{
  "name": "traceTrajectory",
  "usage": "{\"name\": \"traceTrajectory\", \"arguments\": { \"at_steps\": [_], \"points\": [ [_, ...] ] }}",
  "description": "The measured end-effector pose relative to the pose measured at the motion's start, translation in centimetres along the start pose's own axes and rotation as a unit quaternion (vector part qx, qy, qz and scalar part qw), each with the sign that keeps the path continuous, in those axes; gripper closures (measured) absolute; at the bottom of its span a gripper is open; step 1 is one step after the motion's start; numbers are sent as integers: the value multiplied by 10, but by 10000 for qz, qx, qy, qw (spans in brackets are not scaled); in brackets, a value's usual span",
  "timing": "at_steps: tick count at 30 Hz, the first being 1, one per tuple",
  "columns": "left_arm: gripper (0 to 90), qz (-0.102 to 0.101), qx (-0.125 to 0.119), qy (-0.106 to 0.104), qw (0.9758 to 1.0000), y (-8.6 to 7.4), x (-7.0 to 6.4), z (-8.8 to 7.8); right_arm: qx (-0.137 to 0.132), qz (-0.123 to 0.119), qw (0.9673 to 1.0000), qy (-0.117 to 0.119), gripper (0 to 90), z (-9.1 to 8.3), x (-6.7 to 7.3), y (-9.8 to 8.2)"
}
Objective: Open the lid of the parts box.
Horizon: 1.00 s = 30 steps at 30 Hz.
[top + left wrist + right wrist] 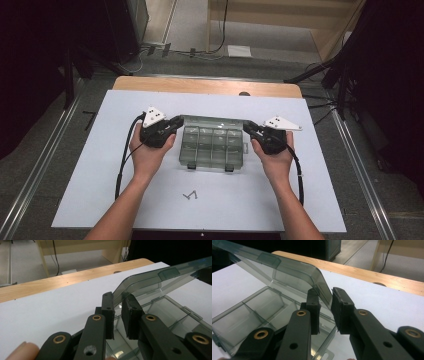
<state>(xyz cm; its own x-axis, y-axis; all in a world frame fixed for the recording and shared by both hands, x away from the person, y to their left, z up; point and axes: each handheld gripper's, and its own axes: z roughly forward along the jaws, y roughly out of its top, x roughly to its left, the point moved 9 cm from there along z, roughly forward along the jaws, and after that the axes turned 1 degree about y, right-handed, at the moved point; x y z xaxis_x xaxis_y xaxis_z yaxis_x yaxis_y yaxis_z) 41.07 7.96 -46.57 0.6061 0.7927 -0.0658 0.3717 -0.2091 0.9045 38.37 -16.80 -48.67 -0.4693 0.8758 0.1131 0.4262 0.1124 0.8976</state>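
Here a clear compartment box (212, 145) sits near the middle of the white board (100, 165), its base on the board and its tinted lid (160, 280) tilted up from the far side. The left gripper (176, 122) pinches the lid's left corner edge, and the right gripper (248, 127) pinches its right corner edge, jaws nearly together on the thin plastic. Bare board lies on both sides and along the near edge, where small metal pieces (190, 195) lie well apart from the box.
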Motion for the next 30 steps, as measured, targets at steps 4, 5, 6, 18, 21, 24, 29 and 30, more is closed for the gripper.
{"name": "traceTrajectory", "arguments": {
  "at_steps": [4, 5, 6, 18, 21, 24, 29, 30],
  "points": [
    [805, -59, 91, 2, 9999, 1, 3, 6, 13, 148, 9999, 0, 785, 7, -5, 1],
    [804, -87, 110, 59, 9999, 1, 4, 9, 20, 158, 9999, -27, 786, 8, -6, 1],
    [804, -87, 110, 59, 9999, 1, 4, 9, 20, 158, 9999, -27, 786, 8, -6, 1],
    [804, -187, 200, 100, 9996, -2, 14, 27, 173, 132, 9997, -124, 793, 26, -16, -3],
    [804, -250, 229, 100, 9994, -5, 16, 34, 185, 153, 9996, -121, 795, 31, -19, -3],
    [804, -296, 221, 94, 9993, -5, 18, 37, 198, 190, 9995, -128, 795, 34, -22, -3],
    [804, -331, 307, 98, 9989, -8, 22, 44, 236, 288, 9992, -122, 796, 41, -25, -7],
    [804, -331, 307, 98, 9989, -8, 22, 44, 236, 288, 9992, -122, 796, 41, -25, -7]
  ]
}}
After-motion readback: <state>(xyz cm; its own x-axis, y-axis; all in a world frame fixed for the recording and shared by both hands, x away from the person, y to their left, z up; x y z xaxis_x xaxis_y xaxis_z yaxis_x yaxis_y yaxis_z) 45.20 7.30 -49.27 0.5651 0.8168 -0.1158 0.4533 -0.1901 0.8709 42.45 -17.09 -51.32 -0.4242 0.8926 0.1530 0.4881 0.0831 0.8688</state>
